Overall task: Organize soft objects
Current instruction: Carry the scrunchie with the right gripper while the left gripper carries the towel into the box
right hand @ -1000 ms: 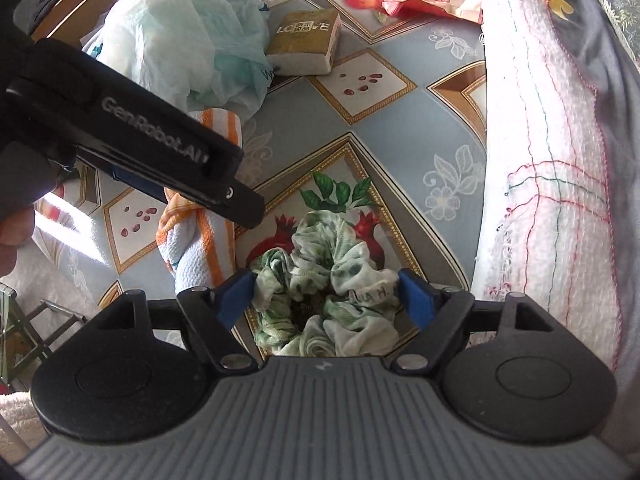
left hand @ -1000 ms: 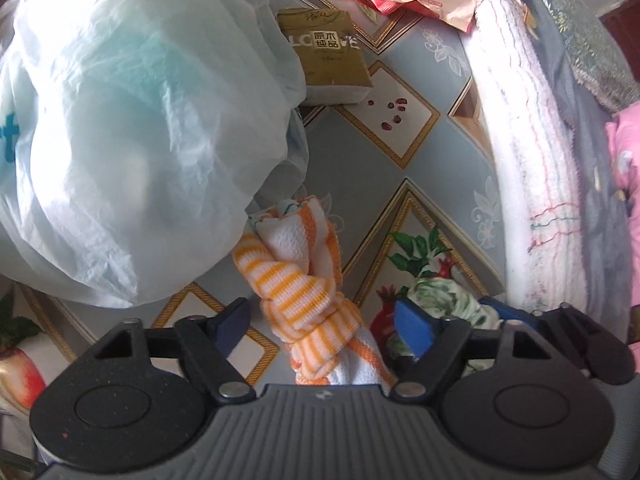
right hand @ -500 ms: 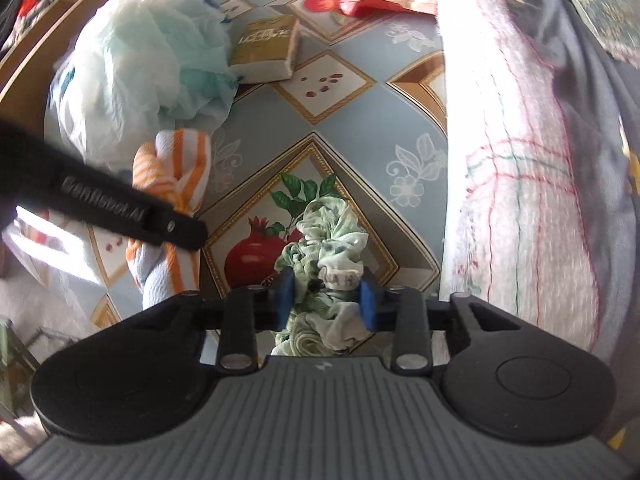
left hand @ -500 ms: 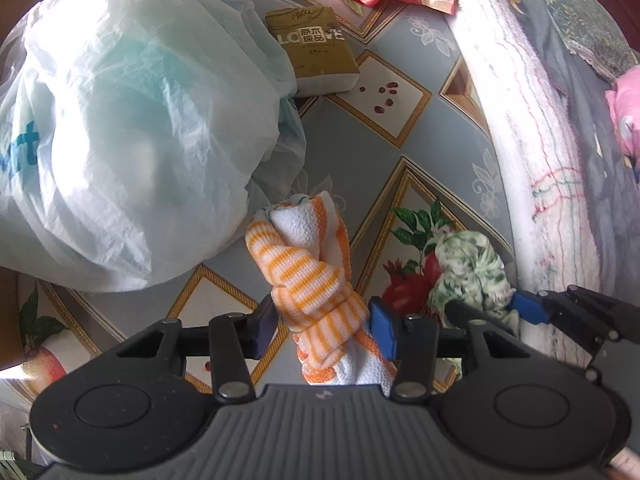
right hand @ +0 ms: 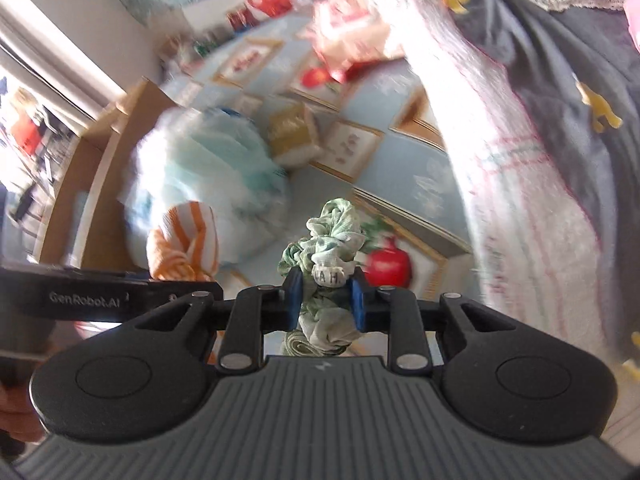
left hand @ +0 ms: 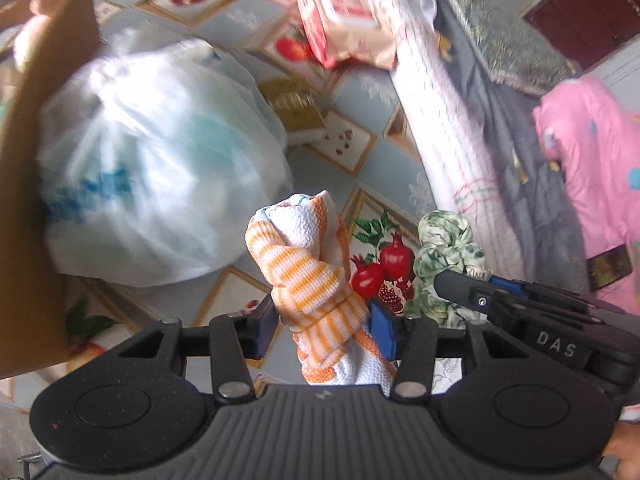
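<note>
On the far left a brown cardboard box wall was seen standing against a bulging white plastic bag, which was judged a likely place for soft things, though that could not be confirmed. Next came the left gripper, angled steeply down, its blue pads pressed into both sides of the knotted orange-striped towel; the towel was gripped near its middle and held clear above the patterned tablecloth, its knotted end pointing away from the camera. Just right of it, the right gripper was also tipped downward and rolled somewhat, its jaws closing, with the green floral scrunchie pinched between the pads and bunched above and below them. Both cloths were judged to be in the lift-and-carry step, picked up but not yet placed. The next move was judged to call for both pieces being carried across to a chosen spot, kept apart so they would not tangle, and released only once over it. Farther right, folded white bedding and a pink garment were left untouched.
</note>
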